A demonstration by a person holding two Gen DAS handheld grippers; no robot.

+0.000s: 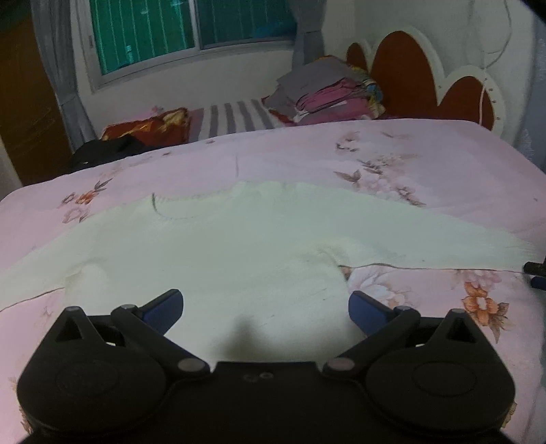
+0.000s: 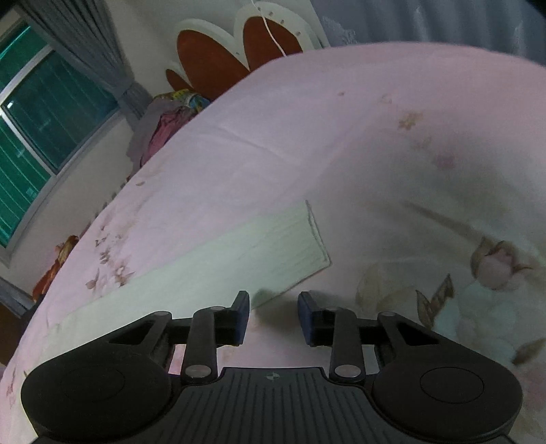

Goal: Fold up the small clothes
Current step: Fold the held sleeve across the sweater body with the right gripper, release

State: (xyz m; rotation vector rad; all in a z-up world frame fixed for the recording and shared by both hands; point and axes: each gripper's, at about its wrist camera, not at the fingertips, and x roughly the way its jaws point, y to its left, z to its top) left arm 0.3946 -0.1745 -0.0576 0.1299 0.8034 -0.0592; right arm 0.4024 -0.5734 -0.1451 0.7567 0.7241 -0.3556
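Note:
A small pale cream knit sweater (image 1: 221, 246) lies flat on the pink floral bedspread (image 1: 375, 153), neck toward the far side, sleeves spread left and right. My left gripper (image 1: 265, 309) is wide open and empty, hovering over the sweater's lower hem. In the right wrist view, the end of the right sleeve (image 2: 259, 252) with its ribbed cuff lies just ahead. My right gripper (image 2: 273, 314) is open and empty, just short of the sleeve's near edge. Its tip also shows at the right edge of the left wrist view (image 1: 535, 273).
A pile of folded clothes (image 1: 327, 95) sits by the red and white headboard (image 1: 409, 68). A striped cloth (image 1: 232, 118), a red patterned pillow (image 1: 150, 128) and a dark garment (image 1: 105, 152) lie along the far edge. A window with curtains (image 1: 153, 30) is behind.

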